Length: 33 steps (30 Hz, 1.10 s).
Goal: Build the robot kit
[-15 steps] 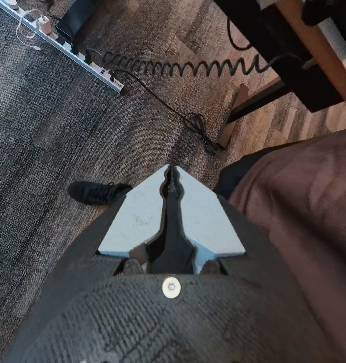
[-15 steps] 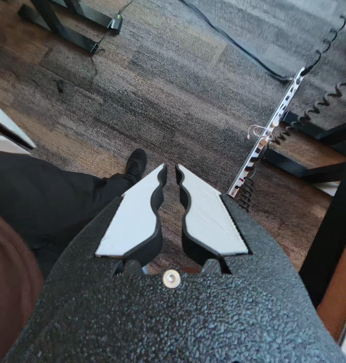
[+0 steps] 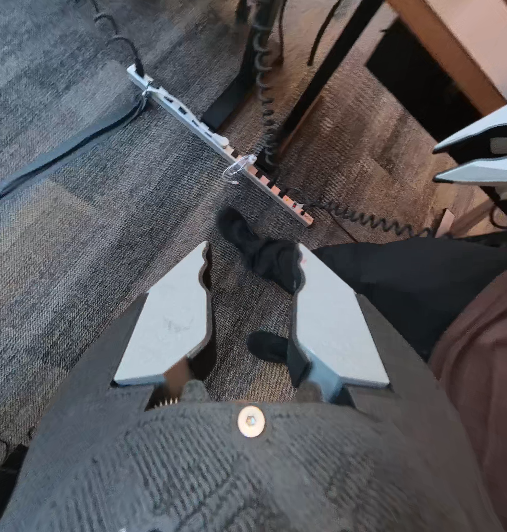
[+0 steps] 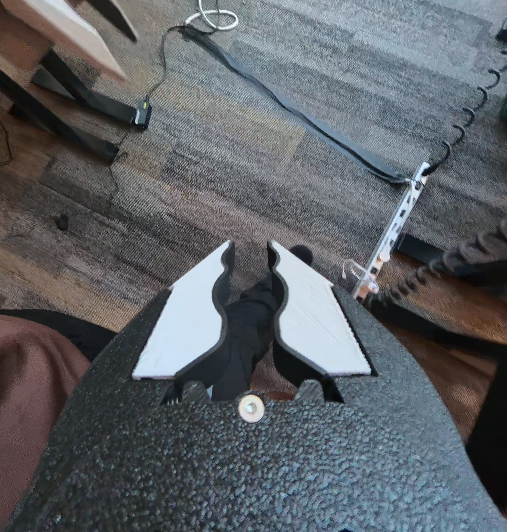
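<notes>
My left gripper (image 3: 253, 259) hangs with fingers spread wide, my right gripper (image 4: 251, 250) narrowly parted, both empty above grey carpet (image 3: 74, 230); a white power strip (image 3: 217, 138), coiled cable (image 3: 370, 218) and black shoes (image 3: 238, 230) lie below.

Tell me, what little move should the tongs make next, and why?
Probably tilt both upward: the left tongs and right tongs are open and empty, pointing down at carpet, a black shoe and a power strip, with nothing close enough to grab.
</notes>
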{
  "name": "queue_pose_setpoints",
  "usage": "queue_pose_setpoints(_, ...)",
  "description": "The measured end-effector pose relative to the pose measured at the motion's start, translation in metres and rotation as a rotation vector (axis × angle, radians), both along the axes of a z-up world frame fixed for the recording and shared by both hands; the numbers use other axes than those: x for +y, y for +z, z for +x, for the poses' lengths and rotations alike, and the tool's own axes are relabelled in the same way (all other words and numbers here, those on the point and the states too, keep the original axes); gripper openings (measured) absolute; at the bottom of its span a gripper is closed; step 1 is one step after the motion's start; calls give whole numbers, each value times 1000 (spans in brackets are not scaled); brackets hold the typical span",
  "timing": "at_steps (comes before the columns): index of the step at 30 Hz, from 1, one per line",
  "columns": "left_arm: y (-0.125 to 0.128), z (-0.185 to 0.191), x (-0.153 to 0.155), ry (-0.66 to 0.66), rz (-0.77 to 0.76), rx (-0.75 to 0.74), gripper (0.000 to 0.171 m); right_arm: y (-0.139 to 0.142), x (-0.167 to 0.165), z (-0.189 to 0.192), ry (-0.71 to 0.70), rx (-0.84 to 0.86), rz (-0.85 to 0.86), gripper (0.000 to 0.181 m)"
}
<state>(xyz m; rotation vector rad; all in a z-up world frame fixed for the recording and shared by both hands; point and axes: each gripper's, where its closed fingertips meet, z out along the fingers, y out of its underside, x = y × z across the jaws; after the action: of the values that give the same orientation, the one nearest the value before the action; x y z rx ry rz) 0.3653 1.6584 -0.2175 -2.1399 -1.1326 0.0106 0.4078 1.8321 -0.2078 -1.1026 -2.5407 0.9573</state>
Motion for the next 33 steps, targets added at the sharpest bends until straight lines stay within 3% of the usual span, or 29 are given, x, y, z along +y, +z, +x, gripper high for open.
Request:
queue_pose_setpoints(3, -34, -32, -35, 60, -44, -97, 44, -17, -40, -80, 35, -10, -80, 22)
queue_pose_setpoints(6, -61, -37, -74, 123, -95, -228, 32, -36, -77, -160, 99, -15, -99, 21)
queue_pose_setpoints(8, -65, -41, -109, 173, -173, -289, 32, -37, -101, -207, 136, -67, -112, 23)
queue_pose_setpoints(11, -52, -69, -152, 267, -209, -302, 33, -25, -137, -275, 239, -67, -85, 24)
queue_pose_setpoints(14, -45, -114, -188, 338, -204, -268, 30, -16, -179, -339, 337, -38, -63, 25)
queue_pose_setpoints(19, -70, -203, -241, 405, -134, -223, 26, -36, -264, -425, 406, -58, 0, 31)
queue_pose_setpoints(22, -84, -265, -277, 370, -105, -147, 26, -43, -318, -470, 404, -56, 53, 31)
queue_pose_setpoints(28, -105, -356, -367, 352, -112, -174, 23, -42, -429, -565, 450, -47, 77, 33)
queue_pose_setpoints(30, -118, -384, -397, 372, -113, -182, 22, -56, -468, -602, 484, -42, 59, 33)
queue_pose_setpoints(33, -164, -418, -442, 414, -141, -229, 22, -114, -533, -659, 570, -75, 19, 32)
